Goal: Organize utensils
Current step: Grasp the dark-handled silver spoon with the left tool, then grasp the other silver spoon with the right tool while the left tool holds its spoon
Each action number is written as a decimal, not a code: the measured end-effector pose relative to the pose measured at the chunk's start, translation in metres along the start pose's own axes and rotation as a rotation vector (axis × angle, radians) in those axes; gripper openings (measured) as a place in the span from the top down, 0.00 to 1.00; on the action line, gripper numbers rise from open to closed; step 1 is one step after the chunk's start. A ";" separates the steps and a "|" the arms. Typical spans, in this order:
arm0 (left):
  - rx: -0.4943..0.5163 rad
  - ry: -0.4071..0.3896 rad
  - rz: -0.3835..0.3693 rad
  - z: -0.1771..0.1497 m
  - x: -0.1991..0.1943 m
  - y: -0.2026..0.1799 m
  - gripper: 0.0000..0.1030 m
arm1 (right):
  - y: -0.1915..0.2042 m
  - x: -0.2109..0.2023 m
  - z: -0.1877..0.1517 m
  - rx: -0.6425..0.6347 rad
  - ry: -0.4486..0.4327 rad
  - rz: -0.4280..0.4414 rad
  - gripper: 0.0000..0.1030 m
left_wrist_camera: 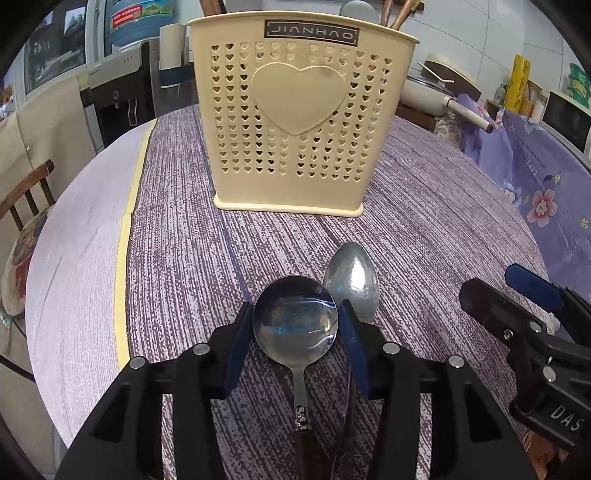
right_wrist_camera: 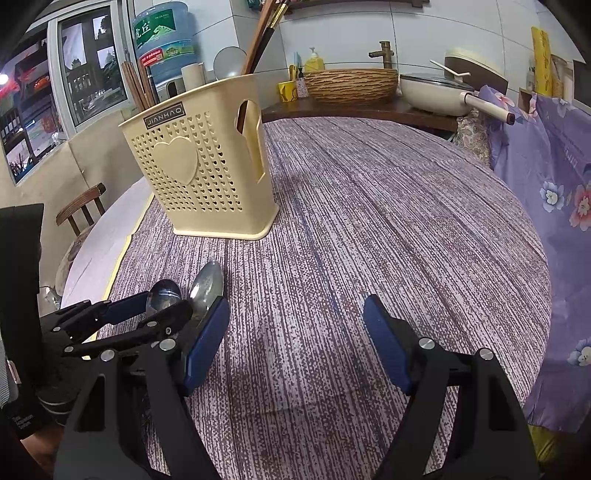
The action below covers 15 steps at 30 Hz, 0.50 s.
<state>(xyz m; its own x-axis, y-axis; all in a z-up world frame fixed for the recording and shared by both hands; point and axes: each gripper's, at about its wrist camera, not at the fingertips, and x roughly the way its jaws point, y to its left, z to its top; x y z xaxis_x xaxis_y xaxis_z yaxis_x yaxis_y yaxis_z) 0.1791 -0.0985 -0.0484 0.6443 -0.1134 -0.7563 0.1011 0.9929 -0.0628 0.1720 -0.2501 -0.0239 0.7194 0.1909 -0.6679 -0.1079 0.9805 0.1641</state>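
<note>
round desk (right_wrist_camera: 388, 206) under purple-and-white streaked cloth, yellow stripe along left part. white tiled wall (right_wrist_camera: 351, 33) behind. window (right_wrist_camera: 92, 62) at left, dark outside. water dispenser (left_wrist_camera: 118, 99) with blue bottle (right_wrist_camera: 166, 44) beside it. wooden chair (right_wrist_camera: 81, 208) at desk's left edge. dark wooden shelf (right_wrist_camera: 354, 109) carries woven basket (right_wrist_camera: 351, 85), cream pan (right_wrist_camera: 436, 92). floral purple cloth (right_wrist_camera: 546, 177) at right.

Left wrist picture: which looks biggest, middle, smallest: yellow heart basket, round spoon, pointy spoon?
1. Cream-yellow plastic heart-holed utensil basket, clearly biggest.
2. Round-bowled metal spoon.
3. Oval pointed metal spoon, partly hidden, farther away, so this pair's order is unsure.
</note>
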 end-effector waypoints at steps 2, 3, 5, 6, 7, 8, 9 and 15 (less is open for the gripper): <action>0.006 0.000 0.002 0.000 0.000 0.000 0.55 | 0.000 0.000 0.000 0.001 0.001 0.000 0.27; 0.004 -0.001 -0.001 0.000 0.000 0.000 0.55 | 0.000 0.000 -0.001 0.001 0.001 0.000 0.27; -0.008 0.000 -0.012 0.000 -0.002 0.004 0.55 | 0.001 0.001 -0.001 0.000 0.003 0.003 0.27; -0.013 0.000 -0.017 0.000 -0.003 0.007 0.55 | 0.002 0.001 -0.001 -0.001 0.004 0.004 0.27; -0.017 -0.002 -0.018 0.000 -0.004 0.010 0.55 | 0.004 0.001 0.000 -0.003 0.005 0.006 0.27; -0.023 -0.007 -0.018 0.000 -0.006 0.015 0.55 | 0.006 0.002 0.000 -0.006 0.010 0.010 0.27; -0.028 -0.011 -0.018 0.000 -0.008 0.020 0.55 | 0.008 0.003 0.000 -0.008 0.014 0.014 0.27; -0.106 -0.002 -0.014 0.002 -0.012 0.061 0.55 | 0.035 0.017 0.000 -0.038 0.070 0.052 0.27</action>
<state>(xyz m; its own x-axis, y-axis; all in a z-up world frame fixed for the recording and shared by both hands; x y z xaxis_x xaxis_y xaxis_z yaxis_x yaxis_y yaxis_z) 0.1791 -0.0363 -0.0425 0.6449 -0.1269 -0.7537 0.0292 0.9895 -0.1416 0.1805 -0.2122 -0.0291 0.6628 0.2427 -0.7084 -0.1707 0.9701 0.1726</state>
